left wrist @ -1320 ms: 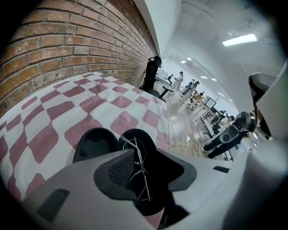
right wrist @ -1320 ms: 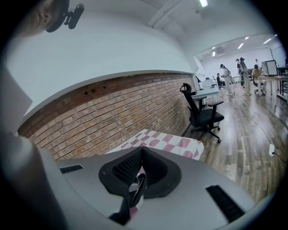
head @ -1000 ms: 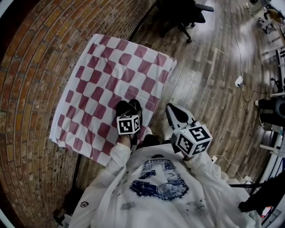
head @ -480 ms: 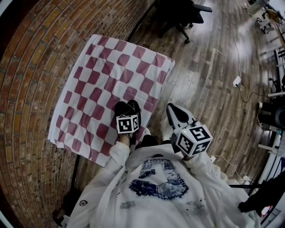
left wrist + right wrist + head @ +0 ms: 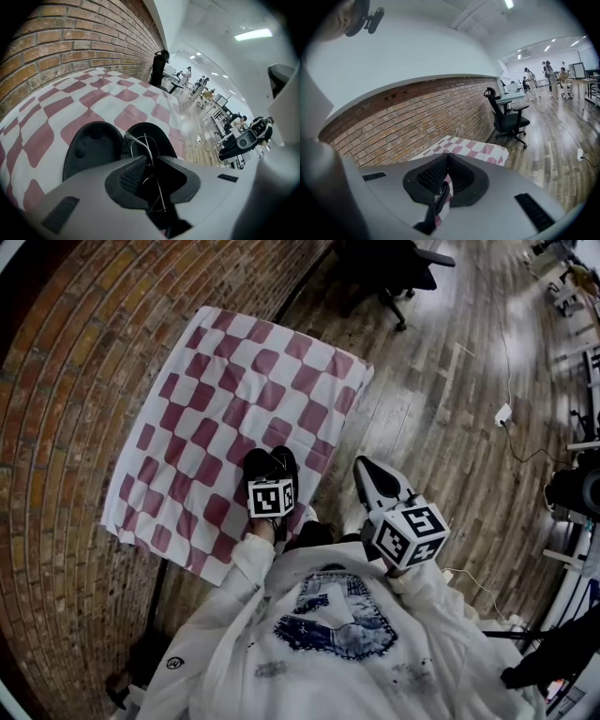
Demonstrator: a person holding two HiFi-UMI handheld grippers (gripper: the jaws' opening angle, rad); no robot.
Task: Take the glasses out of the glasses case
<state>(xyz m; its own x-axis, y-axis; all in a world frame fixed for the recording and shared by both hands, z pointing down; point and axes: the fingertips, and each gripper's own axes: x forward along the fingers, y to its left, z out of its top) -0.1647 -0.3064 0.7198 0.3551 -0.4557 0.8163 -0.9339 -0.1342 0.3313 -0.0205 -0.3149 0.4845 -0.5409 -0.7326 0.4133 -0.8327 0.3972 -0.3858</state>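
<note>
Glasses point(image 5: 145, 139) sit in the open case point(image 5: 91, 150) on the checked cloth point(image 5: 56, 108). The temple wire runs lengthwise between my left gripper point(image 5: 150, 161) jaws, which are closing but not pinching yet. Right gripper point(image 5: 447, 161) is off to the side, jaws together, empty.

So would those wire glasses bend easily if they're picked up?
Probably. The glasses look like thin bare wire, so likely light and easily bent by a hard squeeze. Such smooth, narrow metal may also twist or slip when lifted.
</note>
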